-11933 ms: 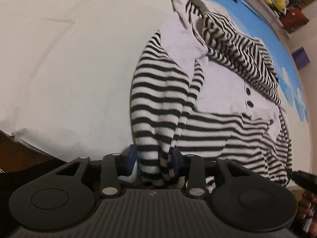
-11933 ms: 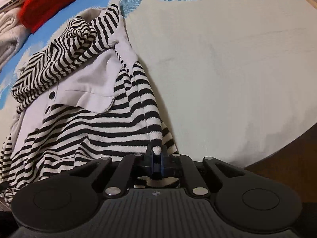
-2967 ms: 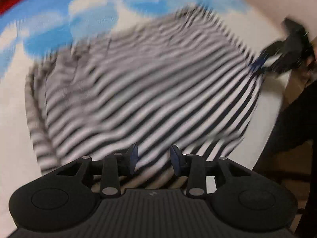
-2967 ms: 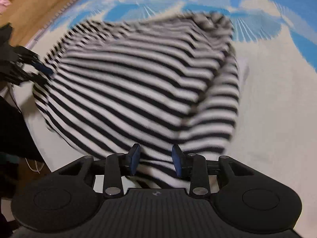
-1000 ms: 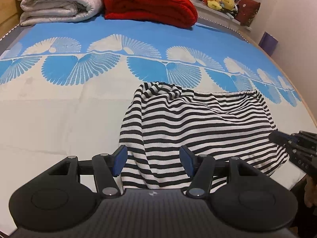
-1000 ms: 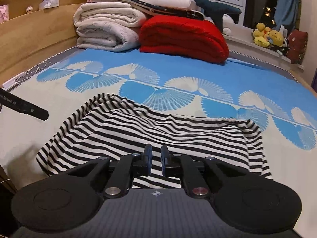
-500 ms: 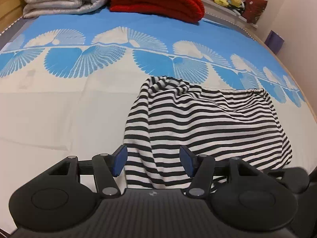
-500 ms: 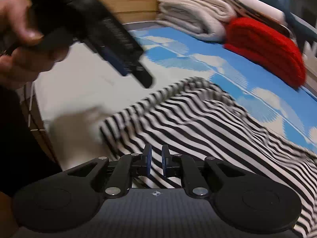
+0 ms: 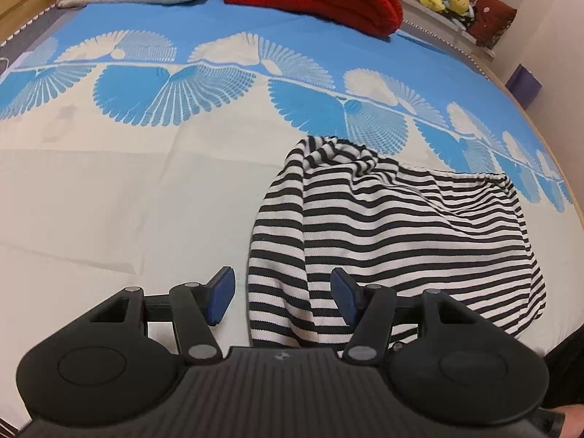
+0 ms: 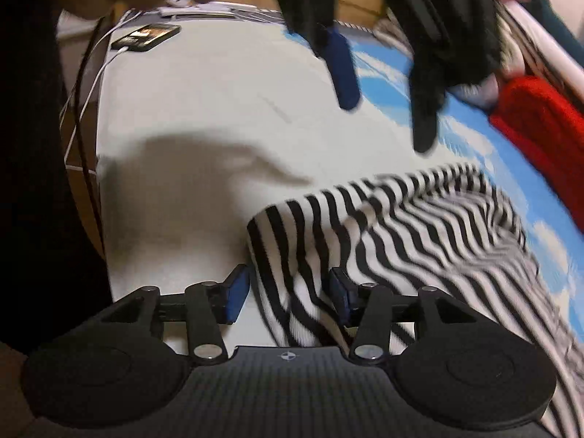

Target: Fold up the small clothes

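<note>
Right wrist view: the right claw (image 10: 283,297) has just been opening, straddling the striped top's (image 10: 419,226) corner at six o'clock unpinched; the left claw (image 9: 281,297) is hanging open, empty, so another fold is likely starting.

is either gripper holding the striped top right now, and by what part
Nothing is held. The left gripper and the right gripper, whose jaws have just been opening, both stand open around the near left edge of the striped top.

One striped garment (image 9: 394,233), two tongs
</note>
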Motion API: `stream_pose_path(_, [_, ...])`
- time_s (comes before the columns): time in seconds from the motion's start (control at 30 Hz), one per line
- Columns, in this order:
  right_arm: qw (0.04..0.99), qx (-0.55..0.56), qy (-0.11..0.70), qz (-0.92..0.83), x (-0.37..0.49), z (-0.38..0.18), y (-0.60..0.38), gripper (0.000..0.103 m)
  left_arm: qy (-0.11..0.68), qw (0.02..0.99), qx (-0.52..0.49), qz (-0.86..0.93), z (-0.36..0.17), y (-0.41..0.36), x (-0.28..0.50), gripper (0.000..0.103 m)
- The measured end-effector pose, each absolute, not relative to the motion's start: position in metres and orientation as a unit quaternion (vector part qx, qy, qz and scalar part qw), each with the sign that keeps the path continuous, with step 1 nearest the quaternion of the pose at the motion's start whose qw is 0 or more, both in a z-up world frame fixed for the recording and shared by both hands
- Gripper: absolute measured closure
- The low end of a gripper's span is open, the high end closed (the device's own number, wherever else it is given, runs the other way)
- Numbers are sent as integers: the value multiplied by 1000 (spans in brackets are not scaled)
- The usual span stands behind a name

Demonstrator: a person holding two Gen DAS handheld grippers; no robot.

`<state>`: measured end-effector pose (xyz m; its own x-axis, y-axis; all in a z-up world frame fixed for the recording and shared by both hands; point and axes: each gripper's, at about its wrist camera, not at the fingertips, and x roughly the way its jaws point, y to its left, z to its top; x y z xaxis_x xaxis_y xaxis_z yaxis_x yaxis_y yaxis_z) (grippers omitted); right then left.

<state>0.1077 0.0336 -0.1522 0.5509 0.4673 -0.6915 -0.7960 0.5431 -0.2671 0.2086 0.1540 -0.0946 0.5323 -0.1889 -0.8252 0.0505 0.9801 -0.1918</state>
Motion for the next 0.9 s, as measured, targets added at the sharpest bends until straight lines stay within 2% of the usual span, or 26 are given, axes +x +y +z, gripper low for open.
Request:
stream_pose_path(0.03, [831,-294,281,378,109,-152,36,61,485,869,-76,-67,-97,155,212,40])
stream_pose_path(0.07, [833,-296,280,375,110,-152,38,73,492,865,-82,-65,-100,156,216,40])
stream_pose_path(0.17, [837,-292,281,367,114,-147,35,91,514,849,-108,-55,-110,159,231,33])
stream_pose_path(0.3, [860,-233,270,366,113,-117,17,94,547,816,-170,-70,-124,164,253,20])
stream_pose_path(0.6, [892,-142,243,355,103,-67,-32,95,586,750,-266,-154,-163,142,306,21])
stream_pose_path(0.67, [892,-132,245,355,102,-63,-39,95,588,745,-268,-163,-170,135,312,29])
stream_pose_path(0.73, [893,-124,250,354,100,-60,-45,95,589,746,-267,-160,-173,132,318,55])
stream_pose_path(0.77, [892,-123,251,354,103,-60,-47,95,588,747,-265,-160,-173,131,318,62])
stream_pose_path(0.8, [892,-125,252,354,103,-59,-48,95,585,749,-264,-162,-171,131,317,76])
stream_pose_path(0.9, [889,-123,257,358,105,-58,-46,95,567,766,-256,-163,-157,135,310,85])
